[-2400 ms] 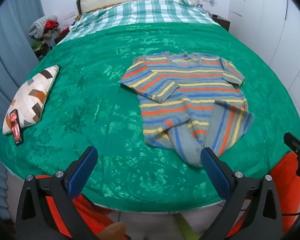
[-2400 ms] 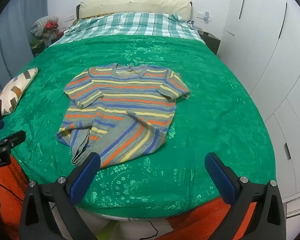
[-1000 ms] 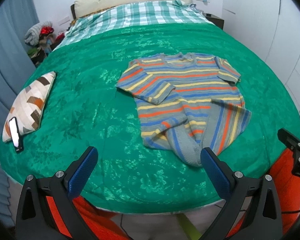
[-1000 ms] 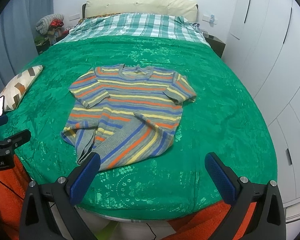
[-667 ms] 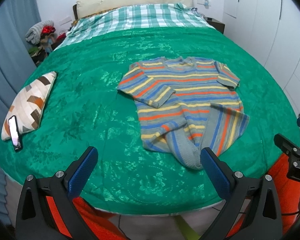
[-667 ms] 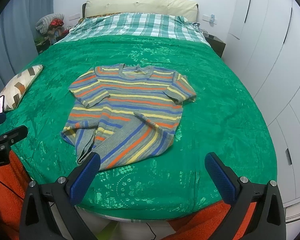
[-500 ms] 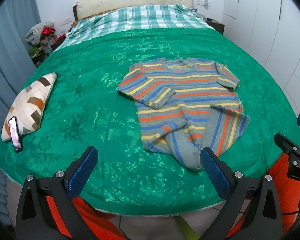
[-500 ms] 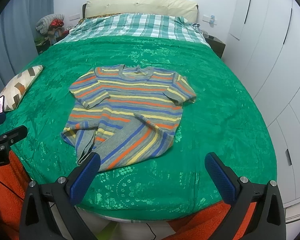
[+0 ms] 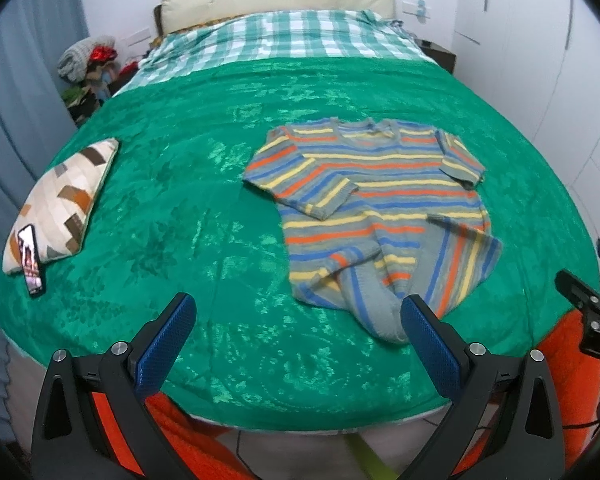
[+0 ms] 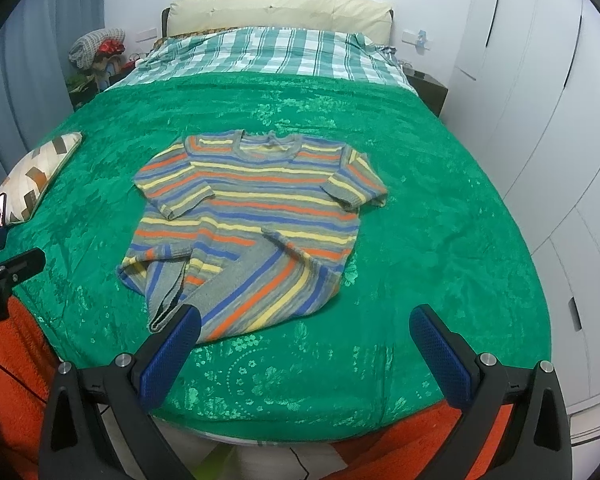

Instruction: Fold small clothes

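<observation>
Striped grey-orange-blue knitted sweater spread on green patterned bedspread, hem rumpled. Soft, limp, light knit — best pinched at hem corners. Left gripper, right gripper — jaws released, nothing grasped.

Left claw and right claw, black frames, blue textured pads, silver screws

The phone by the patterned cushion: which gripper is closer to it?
Left. The phone lies just left of the left gripper; the right gripper sits further right, beyond the sweater.
</observation>
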